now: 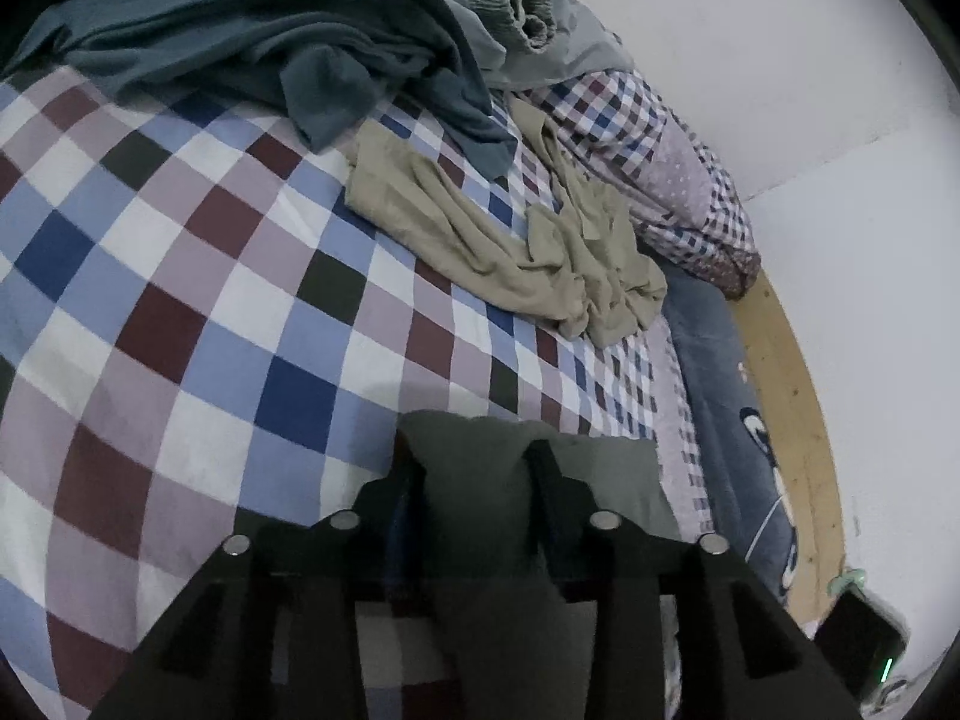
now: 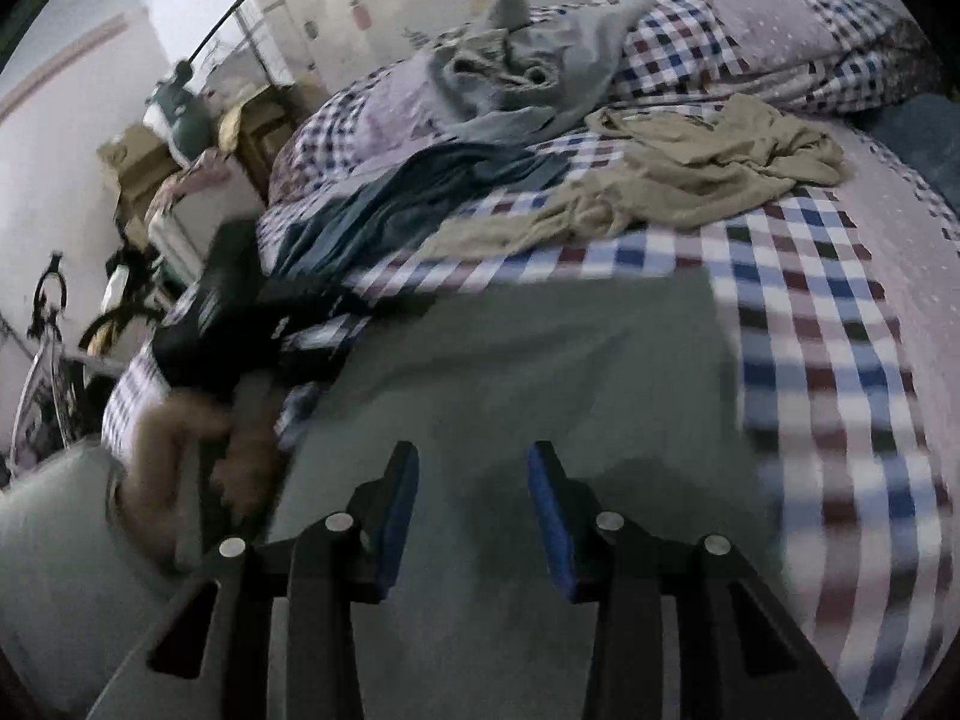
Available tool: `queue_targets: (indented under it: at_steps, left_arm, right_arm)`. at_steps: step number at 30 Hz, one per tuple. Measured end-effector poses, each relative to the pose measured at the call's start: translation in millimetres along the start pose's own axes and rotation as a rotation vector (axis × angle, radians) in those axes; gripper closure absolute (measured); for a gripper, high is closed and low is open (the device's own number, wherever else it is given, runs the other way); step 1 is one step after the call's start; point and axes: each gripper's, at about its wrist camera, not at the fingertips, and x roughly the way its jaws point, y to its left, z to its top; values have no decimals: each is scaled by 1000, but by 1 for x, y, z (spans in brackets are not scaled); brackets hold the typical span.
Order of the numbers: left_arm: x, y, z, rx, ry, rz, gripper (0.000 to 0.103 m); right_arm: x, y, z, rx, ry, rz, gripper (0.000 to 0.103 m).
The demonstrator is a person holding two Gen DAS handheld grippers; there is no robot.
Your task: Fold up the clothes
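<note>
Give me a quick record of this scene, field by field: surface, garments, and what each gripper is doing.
surface: bed with checked blue, maroon and white sheet
garment in work: flat grey cloth, spread under both grippers
waiting garments: crumpled beige top; dark teal shirt; light grey elastic-waist shorts
left gripper: open over the grey cloth's edge
right gripper: open above the cloth

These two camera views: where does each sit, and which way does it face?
Left wrist: on the left hand-held gripper, facing across the checked bedsheet toward the wall.
Right wrist: on the right hand-held gripper, over a grey garment; the person's hand shows.
Shared: beige garment, teal garment.
</note>
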Motion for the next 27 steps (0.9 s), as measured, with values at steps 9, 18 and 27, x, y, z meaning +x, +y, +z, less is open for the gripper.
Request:
queue_targets:
  at_steps: [9, 18, 27]
  left_arm:
    - [-4, -6, -4, -28, -4, -13, 45]
    - [-9, -5, -5, -18, 17, -17, 57]
    - [-8, 6, 6, -61, 23, -102, 85]
  right_arm:
    - [-62, 117, -114, -121, -70, -91, 53]
    - [-39, 161, -144, -306, -42, -292, 56]
    - [-33, 152, -142, -363, 11, -322, 100]
